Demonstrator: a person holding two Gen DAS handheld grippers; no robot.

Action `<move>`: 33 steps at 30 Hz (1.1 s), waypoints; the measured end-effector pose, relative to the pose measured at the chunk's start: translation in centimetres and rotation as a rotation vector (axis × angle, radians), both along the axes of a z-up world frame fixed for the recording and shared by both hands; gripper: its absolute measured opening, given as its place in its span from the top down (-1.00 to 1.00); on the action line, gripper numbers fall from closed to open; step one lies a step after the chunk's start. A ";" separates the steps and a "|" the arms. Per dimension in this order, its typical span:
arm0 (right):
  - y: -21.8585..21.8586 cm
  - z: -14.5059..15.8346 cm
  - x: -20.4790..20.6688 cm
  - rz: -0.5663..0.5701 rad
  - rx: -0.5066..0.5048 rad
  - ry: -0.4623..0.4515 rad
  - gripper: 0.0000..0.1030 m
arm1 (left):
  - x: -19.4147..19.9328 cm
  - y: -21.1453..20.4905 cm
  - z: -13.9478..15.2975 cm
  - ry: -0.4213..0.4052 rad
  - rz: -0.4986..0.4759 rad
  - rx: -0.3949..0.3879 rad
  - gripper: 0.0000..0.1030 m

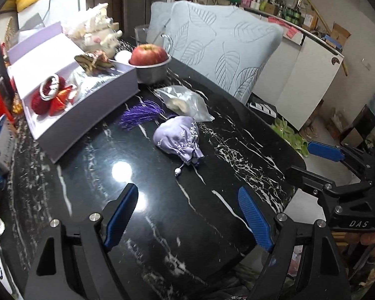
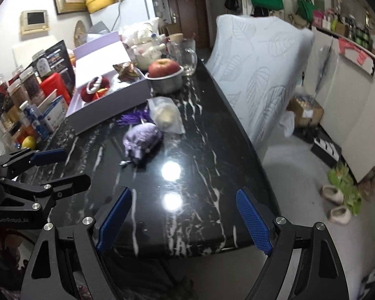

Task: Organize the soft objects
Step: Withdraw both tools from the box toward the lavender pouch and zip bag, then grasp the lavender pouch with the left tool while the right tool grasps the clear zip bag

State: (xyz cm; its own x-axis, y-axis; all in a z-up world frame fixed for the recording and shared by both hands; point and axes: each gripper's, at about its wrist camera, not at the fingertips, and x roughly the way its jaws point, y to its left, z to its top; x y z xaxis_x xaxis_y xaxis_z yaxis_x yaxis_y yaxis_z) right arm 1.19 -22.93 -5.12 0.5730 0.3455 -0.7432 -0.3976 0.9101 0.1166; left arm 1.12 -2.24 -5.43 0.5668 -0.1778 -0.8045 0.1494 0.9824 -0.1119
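A lilac satin drawstring pouch (image 1: pixel 177 137) (image 2: pixel 142 140) lies on the black marble table (image 1: pixel 162 225) (image 2: pixel 207 150). Just behind it are a purple tassel (image 1: pixel 142 115) (image 2: pixel 132 117) and a clear plastic bag (image 1: pixel 185 102) (image 2: pixel 166 117) with something cream inside. An open lilac box (image 1: pixel 87 115) (image 2: pixel 107 112) to the left holds a red knitted item (image 1: pixel 41 100), an orange-red pouch (image 1: pixel 61 98) and a gold piece (image 1: pixel 93 61). My left gripper (image 1: pixel 187 188) (image 2: pixel 76 165) hovers open, short of the pouch. My right gripper (image 2: pixel 183 191) (image 1: pixel 310 160) is open too, over the table's near end.
An apple (image 1: pixel 150 55) sits in a metal bowl (image 1: pixel 152 75) behind the box, with white plush toys (image 1: pixel 100 32) and a glass mug (image 2: pixel 187 57) further back. A leaf-patterned chair cover (image 1: pixel 225 50) borders the table's right side. Jars and boxes (image 2: pixel 32 95) crowd the left edge.
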 end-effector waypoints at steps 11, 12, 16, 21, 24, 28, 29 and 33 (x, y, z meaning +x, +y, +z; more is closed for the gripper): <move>-0.4 -2.5 4.5 0.006 -0.002 0.056 -0.68 | 5.0 0.0 -2.4 0.072 0.000 -0.048 -0.60; -0.3 -2.7 5.0 0.009 -0.006 0.062 -0.68 | 5.5 0.0 -2.6 0.077 -0.001 -0.049 -0.60; -0.1 -3.5 6.4 0.015 -0.011 0.078 -0.68 | 7.1 -0.1 -3.1 0.083 -0.002 -0.043 -0.60; -0.2 -3.9 7.8 0.011 -0.009 0.087 -0.68 | 9.1 -0.1 -4.2 0.106 -0.009 -0.048 -0.60; -0.3 -3.9 8.6 0.011 -0.005 0.090 -0.68 | 9.7 0.0 -4.9 0.116 0.001 -0.038 -0.60; -0.2 -3.9 9.6 0.012 0.006 0.090 -0.68 | 9.9 1.2 -5.0 0.111 0.033 -0.040 -0.60; -0.1 -3.9 9.8 0.014 0.007 0.088 -0.68 | 9.9 1.5 -5.0 0.110 0.040 -0.045 -0.60; 0.7 -3.6 10.8 0.039 0.032 0.086 -0.68 | 9.9 3.2 -5.0 0.110 0.079 -0.049 -0.60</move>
State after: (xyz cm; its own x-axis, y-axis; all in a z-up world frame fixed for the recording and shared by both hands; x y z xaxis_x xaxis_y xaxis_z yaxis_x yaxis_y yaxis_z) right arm 12.01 -22.27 -8.68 0.4935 0.3905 -0.7772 -0.4199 0.8895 0.1803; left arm 10.98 0.96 -10.42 0.4893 -0.1767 -0.8540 0.0557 0.9836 -0.1716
